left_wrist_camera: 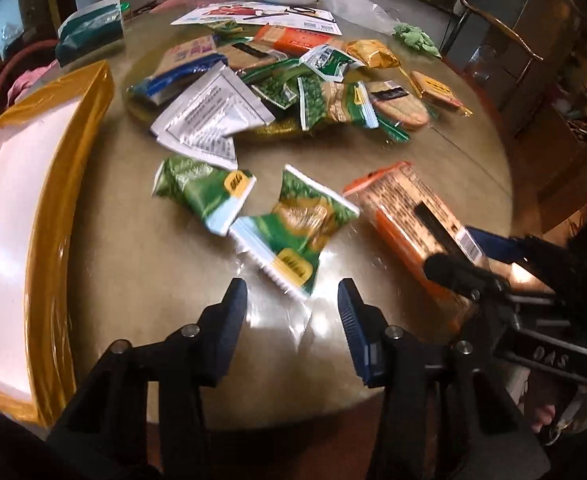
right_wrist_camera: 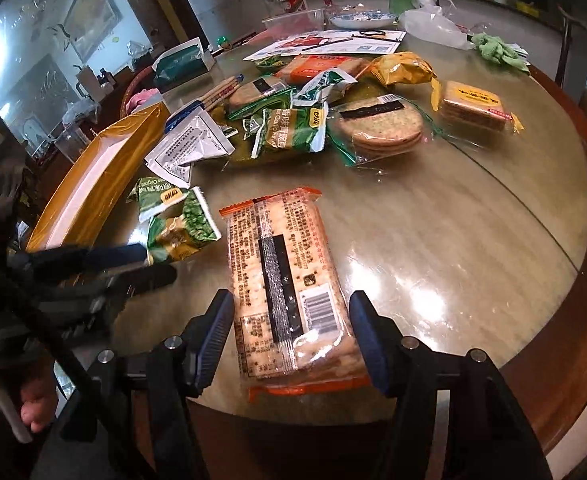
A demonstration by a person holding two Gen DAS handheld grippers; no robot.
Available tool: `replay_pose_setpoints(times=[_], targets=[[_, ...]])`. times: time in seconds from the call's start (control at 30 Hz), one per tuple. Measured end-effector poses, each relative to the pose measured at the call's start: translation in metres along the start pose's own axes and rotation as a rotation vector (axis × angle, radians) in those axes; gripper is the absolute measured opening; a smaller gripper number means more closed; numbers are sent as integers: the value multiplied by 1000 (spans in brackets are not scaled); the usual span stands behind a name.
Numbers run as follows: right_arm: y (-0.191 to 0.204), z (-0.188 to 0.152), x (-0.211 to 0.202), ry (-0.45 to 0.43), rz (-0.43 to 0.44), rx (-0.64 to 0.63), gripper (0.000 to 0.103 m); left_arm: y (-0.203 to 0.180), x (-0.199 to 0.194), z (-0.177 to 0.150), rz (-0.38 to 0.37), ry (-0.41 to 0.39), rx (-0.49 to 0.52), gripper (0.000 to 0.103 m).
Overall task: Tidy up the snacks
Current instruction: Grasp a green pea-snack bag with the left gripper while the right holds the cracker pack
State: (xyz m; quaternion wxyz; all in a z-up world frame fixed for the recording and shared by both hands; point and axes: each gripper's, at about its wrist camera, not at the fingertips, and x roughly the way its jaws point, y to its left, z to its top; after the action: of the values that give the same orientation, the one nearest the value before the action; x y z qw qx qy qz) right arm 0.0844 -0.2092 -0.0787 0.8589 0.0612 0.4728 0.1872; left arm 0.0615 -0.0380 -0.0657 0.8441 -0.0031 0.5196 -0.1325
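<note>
Round and shiny, the table (right_wrist_camera: 473,240) held a long yellow box (left_wrist_camera: 33,208) at its left edge, then a heap of snack packets (left_wrist_camera: 277,80). Nearer lay an orange cracker pack (right_wrist_camera: 289,284) between the right gripper (right_wrist_camera: 289,320) jaws, maybe touching. Two small green packets (left_wrist_camera: 293,232) sat before the left gripper (left_wrist_camera: 293,304), half open and empty

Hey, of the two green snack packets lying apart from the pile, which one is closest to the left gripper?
The right-hand green packet, whose yellow-labelled end points toward the left gripper. The other green packet lies farther off, nearer the yellow box.
</note>
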Motion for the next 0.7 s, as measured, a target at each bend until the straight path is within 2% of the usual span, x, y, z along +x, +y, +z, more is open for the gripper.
replay_pose_setpoints(times=[0.13,0.27,0.47,0.6,0.63,0.67,0.7], targets=[[4,1,0,-5,-15,-18,61,6,2,13,1,-8,-20,54],[0,1,0,3,-7,9,61,9,14,30,-42,-3,-42,55],[0,-2,-2,0,-14,-3,65,-2,16,29,-29,11,13,54],[0,-2,-2,-2,-21,-15,68,-11,-1,18,-106,5,66,55],[0,-2,-2,-3,-21,-18,69,-12,-5,16,-108,6,71,57],[-1,-2,-2,-5,-18,-19,69,-11,-7,15,-101,15,68,63],[-2,-2,-2,-3,-14,-18,69,-10,-10,15,-73,17,55,65]])
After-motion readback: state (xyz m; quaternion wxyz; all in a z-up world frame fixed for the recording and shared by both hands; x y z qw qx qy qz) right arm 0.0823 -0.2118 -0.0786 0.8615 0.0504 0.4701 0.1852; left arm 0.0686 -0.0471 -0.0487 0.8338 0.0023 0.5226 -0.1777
